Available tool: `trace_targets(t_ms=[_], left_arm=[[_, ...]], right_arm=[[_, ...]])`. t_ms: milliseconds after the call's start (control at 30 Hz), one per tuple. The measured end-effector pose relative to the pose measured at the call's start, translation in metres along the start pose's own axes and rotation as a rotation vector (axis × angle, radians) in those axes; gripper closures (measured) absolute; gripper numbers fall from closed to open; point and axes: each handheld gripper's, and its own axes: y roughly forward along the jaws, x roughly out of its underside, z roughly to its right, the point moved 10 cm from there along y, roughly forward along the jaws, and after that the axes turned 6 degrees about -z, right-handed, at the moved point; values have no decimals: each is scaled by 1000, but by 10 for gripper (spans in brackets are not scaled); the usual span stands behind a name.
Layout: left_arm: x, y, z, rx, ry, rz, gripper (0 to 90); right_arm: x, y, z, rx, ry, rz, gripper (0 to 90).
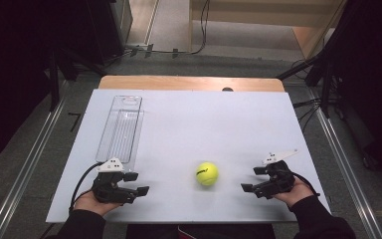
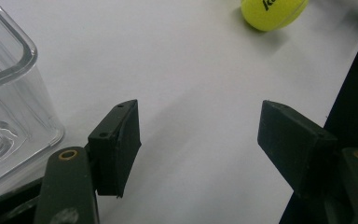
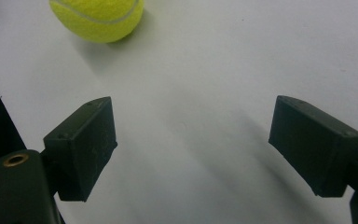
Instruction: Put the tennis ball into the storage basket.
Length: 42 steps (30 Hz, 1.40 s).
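The tennis ball (image 1: pixel 207 174) is bright yellow-green with a pale seam and dark lettering. The surface (image 1: pixel 219 119) is white. The container (image 1: pixel 121 128) is clear. Both grippers' fingers (image 2: pixel 116 144) are black.

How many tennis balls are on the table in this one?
1. The tennis ball lies on the white table near the front edge, between the two tongs, apart from the clear container at the left. Nothing in view could hide another.
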Motion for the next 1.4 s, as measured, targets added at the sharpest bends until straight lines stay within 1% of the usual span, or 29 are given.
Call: trace_targets(t_ms=[267,367,767,867,933,1067,1100,1233,1400], left_arm=[[-1,0,-1,2,-4,4,305],[-1,0,-1,-2,-3,4,304],[-1,0,-4,-7,1,4,303],[-1,0,-3,-7,4,-2,303],[-1,1,-3,-8,5,-3,303],[-1,2,-3,-8,8,-5,302],[-1,2,-3,-5,5,-8,283],[-2,2,-3,2,5,-9,277],[-2,3,-2,-2,9,-14,276]], right_arm=[[0,1,-1,2,0,-4,129],[0,1,-1,3,-11,-5,129],[0,3,-1,7,-4,-7,129],[1,2,-1,8,-4,-9,129],[2,3,0,15,-3,-18,129],[4,4,0,5,7,-33,129],[4,4,0,2,10,-33,129],[2,5,-2,0,0,-25,129],[2,5,-3,-3,1,-27,129]])
